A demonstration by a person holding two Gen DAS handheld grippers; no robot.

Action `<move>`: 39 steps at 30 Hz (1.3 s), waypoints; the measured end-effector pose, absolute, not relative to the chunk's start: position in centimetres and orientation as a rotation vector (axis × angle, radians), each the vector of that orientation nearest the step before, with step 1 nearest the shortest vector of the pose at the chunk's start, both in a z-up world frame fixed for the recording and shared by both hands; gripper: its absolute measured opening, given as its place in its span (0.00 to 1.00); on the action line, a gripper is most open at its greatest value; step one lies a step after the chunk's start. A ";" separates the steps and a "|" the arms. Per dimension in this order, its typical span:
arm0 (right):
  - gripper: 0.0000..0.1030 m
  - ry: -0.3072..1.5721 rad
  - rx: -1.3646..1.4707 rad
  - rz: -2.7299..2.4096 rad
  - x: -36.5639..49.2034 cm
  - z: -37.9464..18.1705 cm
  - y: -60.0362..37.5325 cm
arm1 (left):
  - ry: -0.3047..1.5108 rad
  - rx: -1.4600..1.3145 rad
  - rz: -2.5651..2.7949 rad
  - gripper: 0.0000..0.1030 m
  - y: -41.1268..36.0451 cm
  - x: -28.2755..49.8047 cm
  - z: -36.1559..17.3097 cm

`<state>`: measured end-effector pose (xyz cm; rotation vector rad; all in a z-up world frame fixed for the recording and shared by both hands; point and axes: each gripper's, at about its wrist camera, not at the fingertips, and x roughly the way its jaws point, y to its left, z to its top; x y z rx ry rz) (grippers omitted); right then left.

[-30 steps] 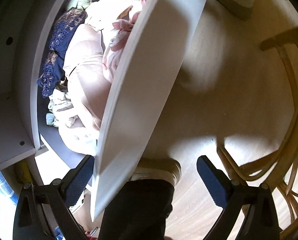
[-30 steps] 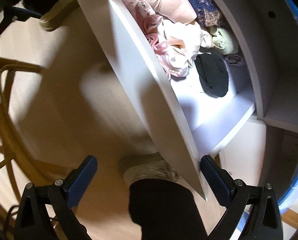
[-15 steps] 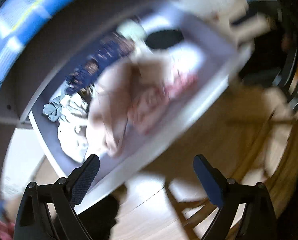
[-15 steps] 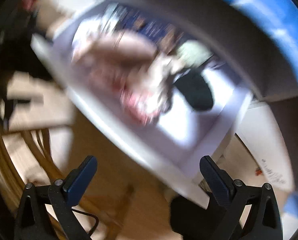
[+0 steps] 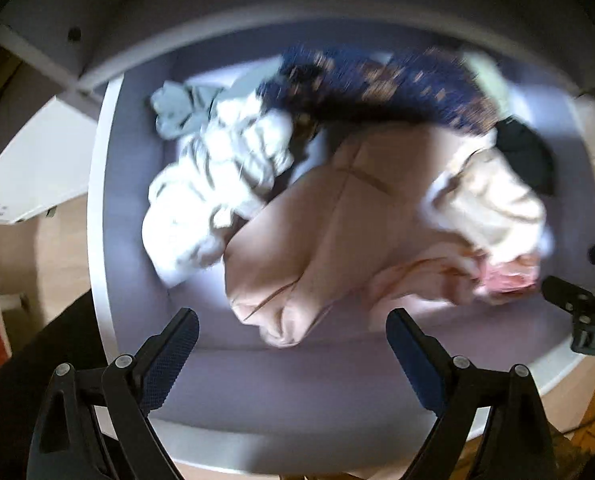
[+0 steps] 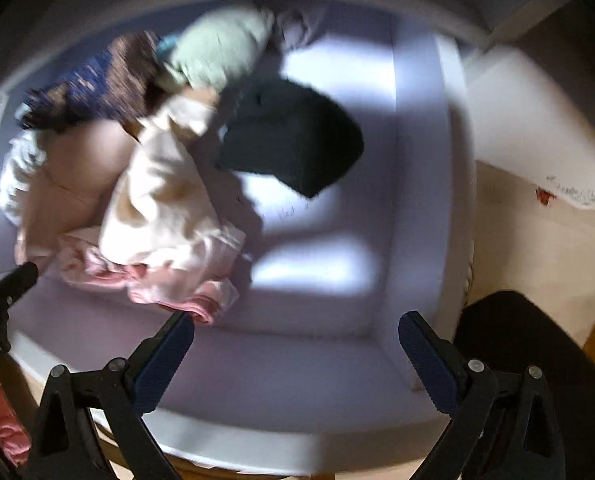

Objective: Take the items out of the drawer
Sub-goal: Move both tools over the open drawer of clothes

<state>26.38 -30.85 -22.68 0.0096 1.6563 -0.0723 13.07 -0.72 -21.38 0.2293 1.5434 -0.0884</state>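
Observation:
A white drawer (image 5: pixel 105 208) stands pulled out, full of crumpled clothes. In the left wrist view a beige garment (image 5: pixel 321 232) lies in the middle, a white one (image 5: pixel 213 176) to its left, a navy patterned one (image 5: pixel 397 84) at the back. My left gripper (image 5: pixel 291 330) hangs open just above the beige garment's near edge. In the right wrist view a black garment (image 6: pixel 293 140) lies on the bare drawer floor (image 6: pixel 321 264), a pale green one (image 6: pixel 221 52) behind it, a cream and pink pile (image 6: pixel 165 240) to the left. My right gripper (image 6: pixel 295 334) is open above the drawer's front wall, empty.
Wooden floor (image 5: pixel 53 264) surrounds the drawer. The cabinet frame (image 5: pixel 257 4) runs along the back. A dark trouser leg (image 6: pixel 525 360) stands at the drawer's right corner. The other gripper's black body (image 5: pixel 581 308) shows at the right edge of the left view.
Both cameras have swung from the drawer's outer front and the floor to look down into the drawer. Both grippers stay open with nothing held.

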 end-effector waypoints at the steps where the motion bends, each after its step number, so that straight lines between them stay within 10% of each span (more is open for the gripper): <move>1: 1.00 1.667 0.020 -0.081 26.3 -23.1 -30.8 | 1.550 0.242 -0.076 0.94 -0.7 12.9 -21.9; 39: 1.00 1.756 0.156 -0.088 33.9 -24.3 -33.3 | 1.752 0.085 -0.052 0.92 2.0 9.6 -22.7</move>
